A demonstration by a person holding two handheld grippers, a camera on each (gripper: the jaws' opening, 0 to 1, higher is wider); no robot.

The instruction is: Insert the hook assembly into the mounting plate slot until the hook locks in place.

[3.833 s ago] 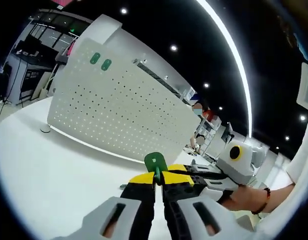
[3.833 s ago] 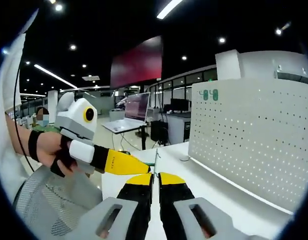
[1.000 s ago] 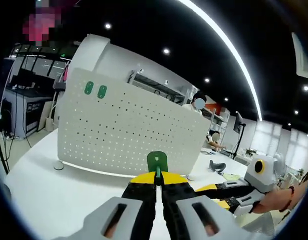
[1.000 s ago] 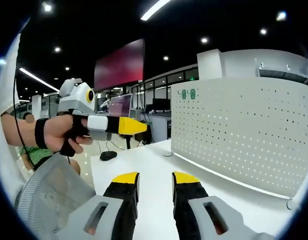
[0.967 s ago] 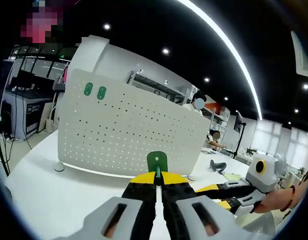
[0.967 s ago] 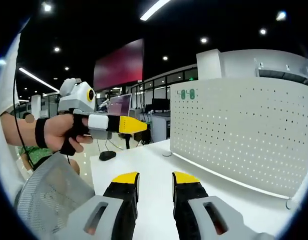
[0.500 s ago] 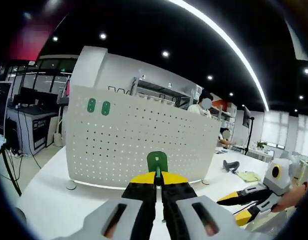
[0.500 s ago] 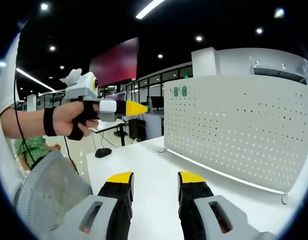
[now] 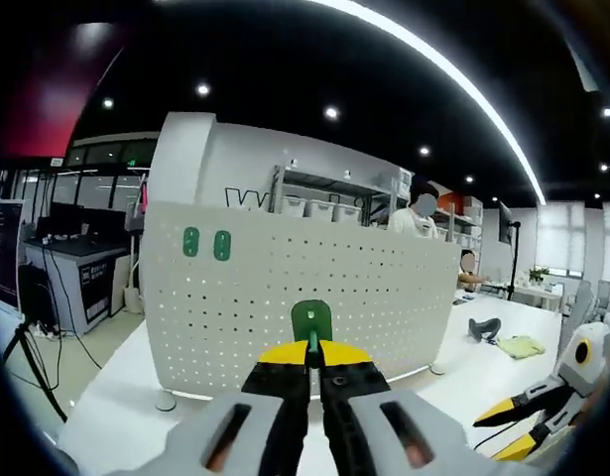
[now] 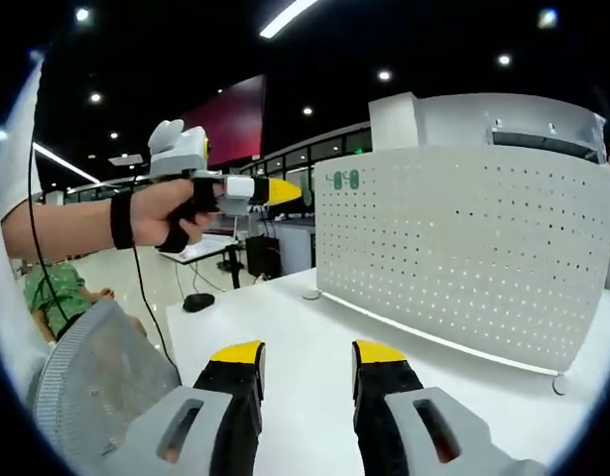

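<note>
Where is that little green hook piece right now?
In the left gripper view, the green hook is pinched at the tips of the left gripper, held up in front of the white pegboard, low and near its middle, not yet touching it.

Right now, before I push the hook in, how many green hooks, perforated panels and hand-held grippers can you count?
Green hooks: 3, one clamped in the left hand-held gripper, two already on the panel.
Perforated panels: 1, standing upright on the white table.
Hand-held grippers: 2, the right hand-held gripper with its jaws apart.
Total: 6.
</note>
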